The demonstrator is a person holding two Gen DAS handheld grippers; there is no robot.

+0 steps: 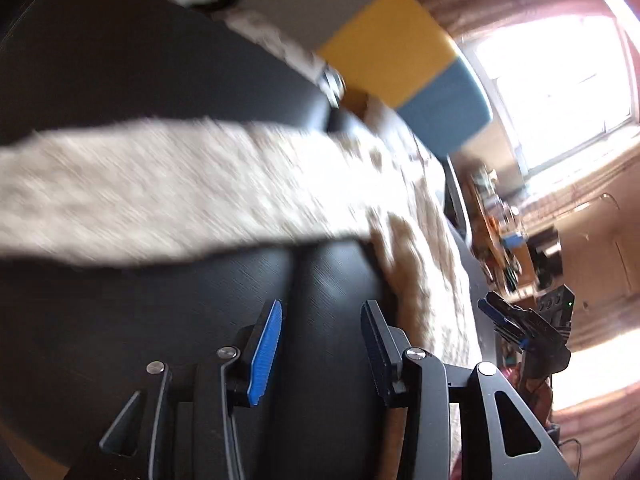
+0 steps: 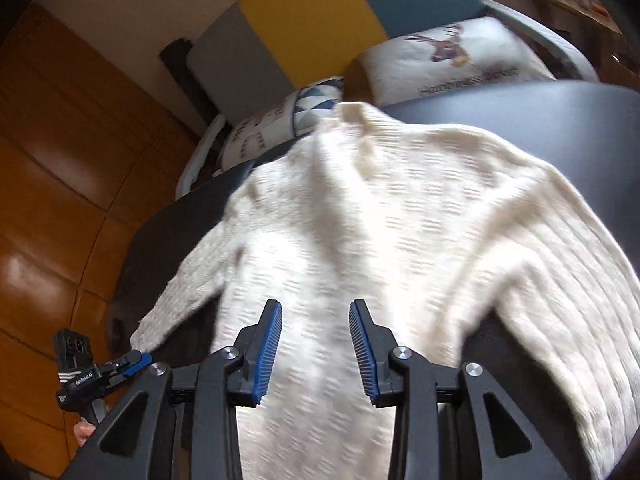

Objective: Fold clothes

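The sweater [image 2: 360, 220] is spread on the table [image 2: 580, 128], its collar toward the far edge, one sleeve [image 1: 140, 196] stretched toward the left edge and the other toward the right edge. Two cushions [image 2: 452, 60] are placed behind the far edge, before a panelled backrest [image 2: 304, 24]. The left gripper [image 2: 138, 360] is seen at the left sleeve's end; the right gripper [image 2: 316, 344] is held above the sweater's near part
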